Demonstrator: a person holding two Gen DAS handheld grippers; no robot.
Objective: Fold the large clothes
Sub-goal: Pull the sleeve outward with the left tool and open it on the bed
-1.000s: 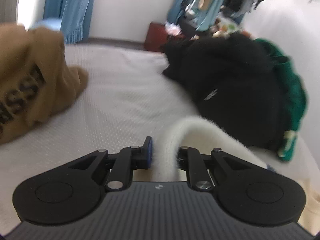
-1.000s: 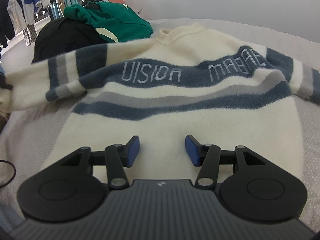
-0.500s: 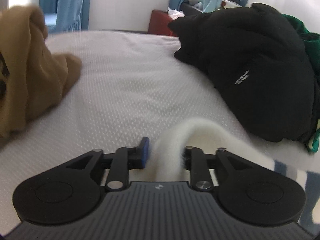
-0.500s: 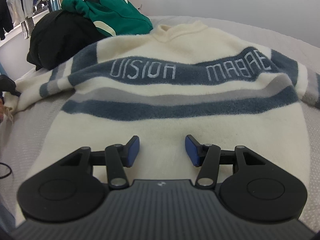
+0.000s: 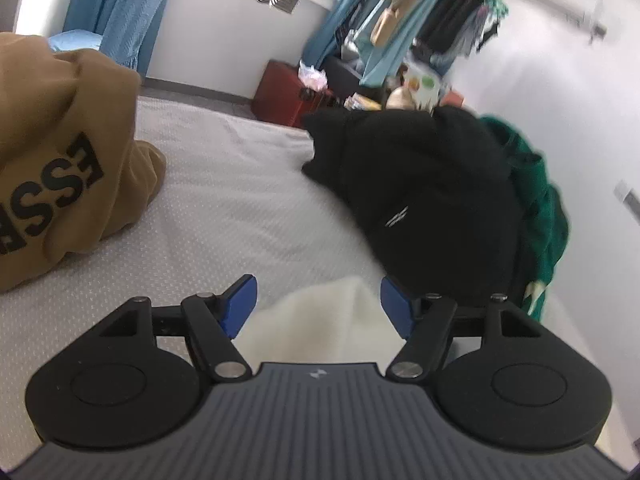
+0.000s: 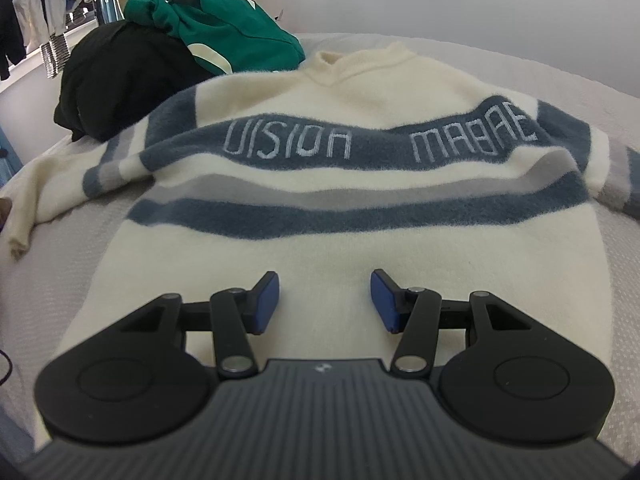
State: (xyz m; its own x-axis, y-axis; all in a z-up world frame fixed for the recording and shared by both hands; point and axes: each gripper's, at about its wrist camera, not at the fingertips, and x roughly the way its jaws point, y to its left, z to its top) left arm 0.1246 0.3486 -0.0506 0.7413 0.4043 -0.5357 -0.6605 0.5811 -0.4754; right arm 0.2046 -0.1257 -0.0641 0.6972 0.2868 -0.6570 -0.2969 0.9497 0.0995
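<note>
A bed (image 5: 248, 208) with a pale, dotted-weave cover carries everything; in the right wrist view the same cover (image 6: 52, 280) shows grey-white around the clothes. A cream sweater (image 6: 352, 240) with blue and grey bands lies spread flat on it, collar at the far end, one sleeve (image 6: 60, 184) stretched out to the left; the cream cuff end (image 5: 324, 320) rests on the cover in the left wrist view. A black garment (image 5: 420, 192) sits heaped beyond that sleeve; a green garment (image 6: 236, 36) lies against and partly over it, just beside the sweater's collar. A brown hoodie (image 5: 60, 168) with black lettering is piled at the left, well apart from the black heap.
</note>
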